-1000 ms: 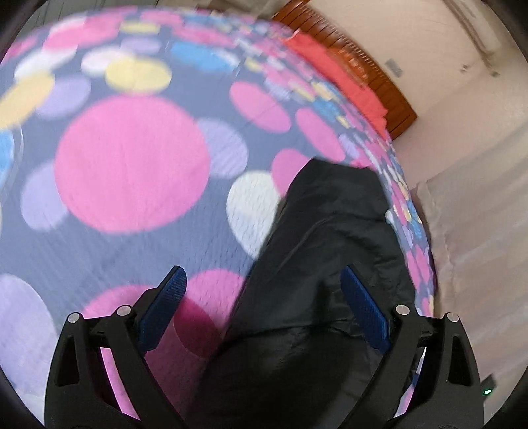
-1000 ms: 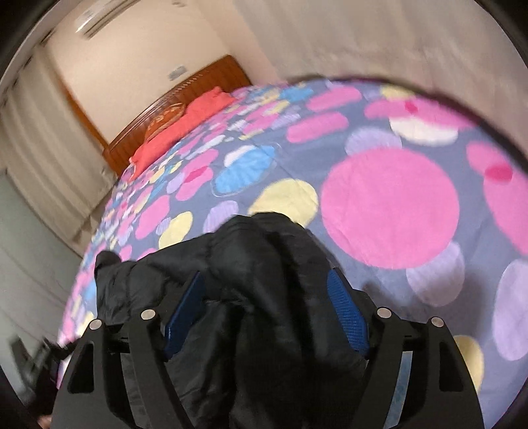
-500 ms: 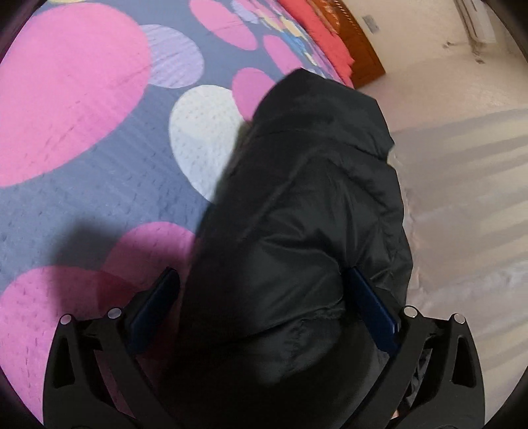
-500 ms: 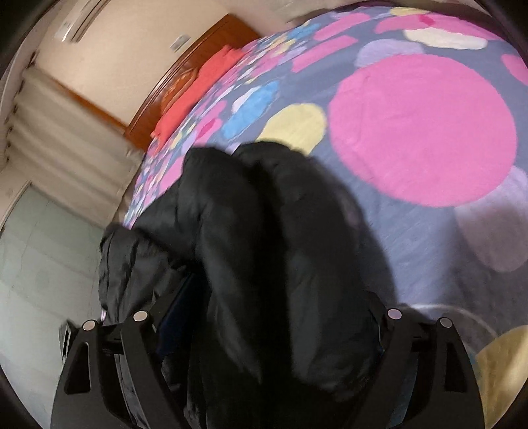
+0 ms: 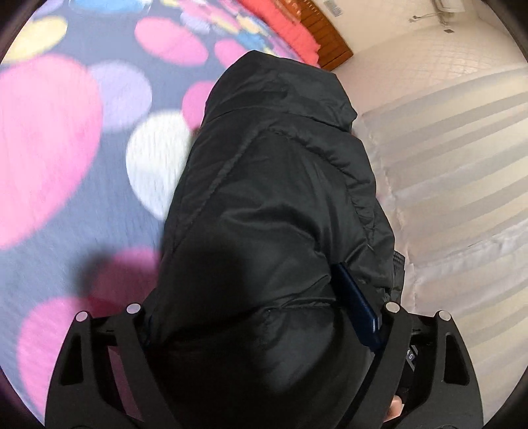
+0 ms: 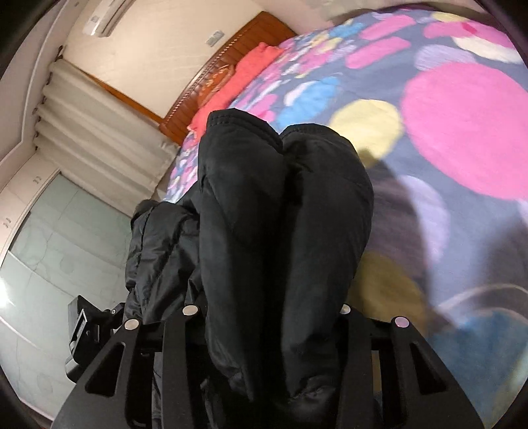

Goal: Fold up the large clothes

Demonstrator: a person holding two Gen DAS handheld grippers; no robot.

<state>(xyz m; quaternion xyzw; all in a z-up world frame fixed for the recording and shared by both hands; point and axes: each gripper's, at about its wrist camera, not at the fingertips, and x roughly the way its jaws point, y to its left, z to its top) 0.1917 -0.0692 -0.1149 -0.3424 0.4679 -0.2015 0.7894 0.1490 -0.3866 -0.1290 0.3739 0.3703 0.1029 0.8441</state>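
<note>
The right gripper grips a thick double fold of a black padded jacket, its jaws having just been closing until the bunched fabric fills the space between them; the pads themselves are buried in the cloth. From that grip two puffy rolls of the jacket run side by side away from the jaws and end over the near part of a bed with a polka-dot quilt. More of the garment spills off the left of the rolls, toward the bed's edge.

The left gripper stands with its jaws wide apart around another bulk of the same jacket; they too have just been closing a little. The blue pad of its right finger lies against the fabric, while the other pad is hidden under the cloth, so a firm pinch cannot be told. A fingertip of the person shows at the bottom edge of the left wrist view.

The jacket lies along the side edge of the bed, its far end rounded like a collar or hood. At the head of the bed sit coral-red pillows against a wooden headboard. Beside the bed hang pale pleated curtains. An air conditioner is mounted on the wall above the headboard.
</note>
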